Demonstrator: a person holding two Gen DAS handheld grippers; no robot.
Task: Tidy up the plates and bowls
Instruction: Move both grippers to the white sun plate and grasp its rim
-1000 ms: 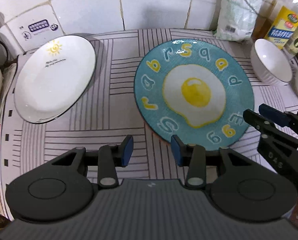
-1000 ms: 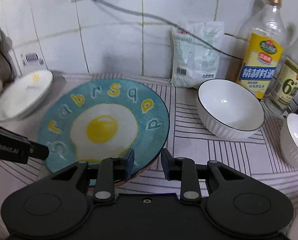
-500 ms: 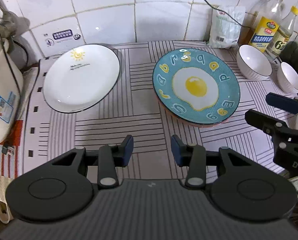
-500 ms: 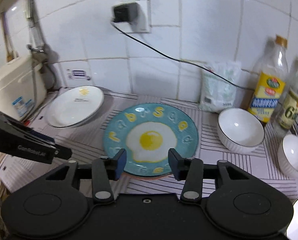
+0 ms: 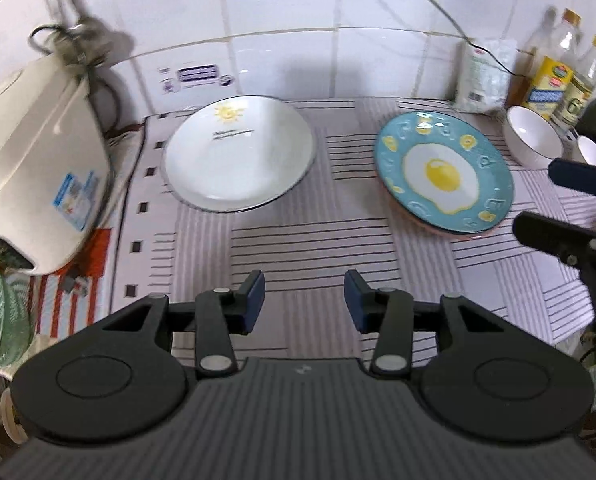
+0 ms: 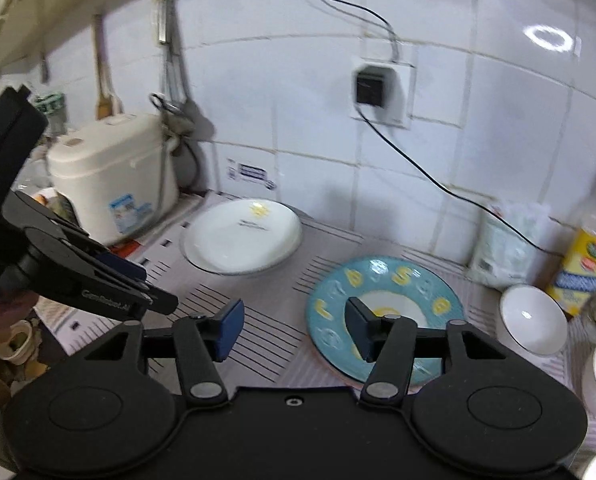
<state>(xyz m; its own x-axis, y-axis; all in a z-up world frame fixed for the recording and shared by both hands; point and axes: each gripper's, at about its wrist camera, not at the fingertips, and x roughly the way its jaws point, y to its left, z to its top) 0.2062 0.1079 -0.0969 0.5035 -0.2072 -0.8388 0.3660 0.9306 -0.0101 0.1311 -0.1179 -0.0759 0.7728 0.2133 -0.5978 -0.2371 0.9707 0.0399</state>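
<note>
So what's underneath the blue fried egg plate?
A pinkish rim shows under the near edge of the blue fried egg plate, so it appears to sit on another plate. That one's face is covered. Both rest on the striped mat.

white plate (image 5: 237, 160) flat, left | egg plate (image 5: 444, 172) flat, right | bowls (image 5: 532, 142) far right

Both grippers pulled up and back from blue egg plate (image 5: 444, 172). Right gripper (image 6: 293, 330) let go of plate rim, jaws just opened wider, nothing between. Left gripper (image 5: 305, 306) jaws opened slightly, empty.
</note>
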